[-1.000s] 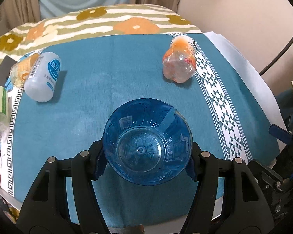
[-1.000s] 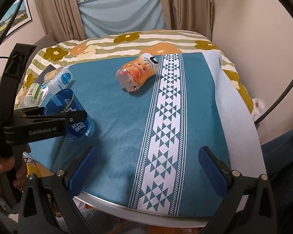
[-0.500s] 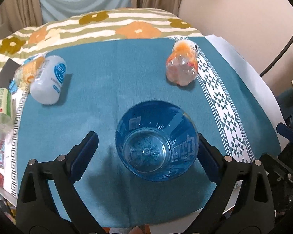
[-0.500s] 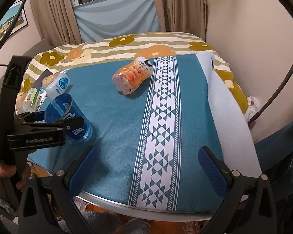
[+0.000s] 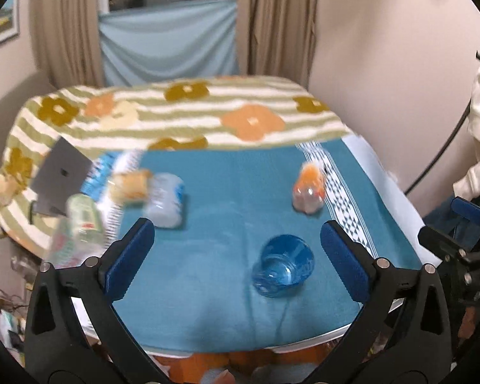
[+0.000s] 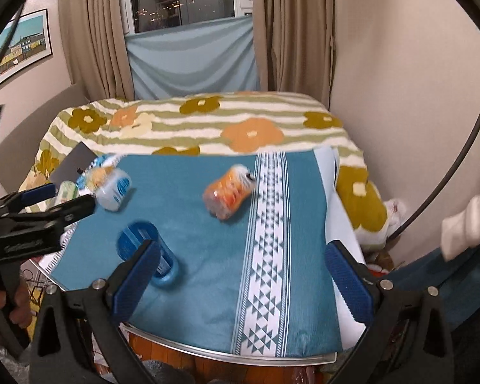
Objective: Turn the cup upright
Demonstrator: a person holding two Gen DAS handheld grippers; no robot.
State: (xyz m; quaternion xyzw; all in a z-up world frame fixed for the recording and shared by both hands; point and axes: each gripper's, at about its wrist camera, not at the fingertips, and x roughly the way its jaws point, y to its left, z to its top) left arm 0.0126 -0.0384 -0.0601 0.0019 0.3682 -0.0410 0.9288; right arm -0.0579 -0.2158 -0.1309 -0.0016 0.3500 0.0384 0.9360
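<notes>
The clear blue plastic cup stands upright, mouth up, on the teal tablecloth near the table's front edge. It also shows in the right wrist view, partly behind my right gripper's left finger. My left gripper is open and empty, raised above and behind the cup, apart from it. It appears from the side in the right wrist view at the left. My right gripper is open and empty above the front of the table.
An orange-labelled bottle lies by the white patterned stripe. A white and blue bottle and several other bottles lie at the left edge. A flowered blanket covers the back. A wall stands at the right.
My left gripper opened, let go of the cup and pulled back and up. The cup stays standing on the cloth. My right gripper also rose and drew back.
</notes>
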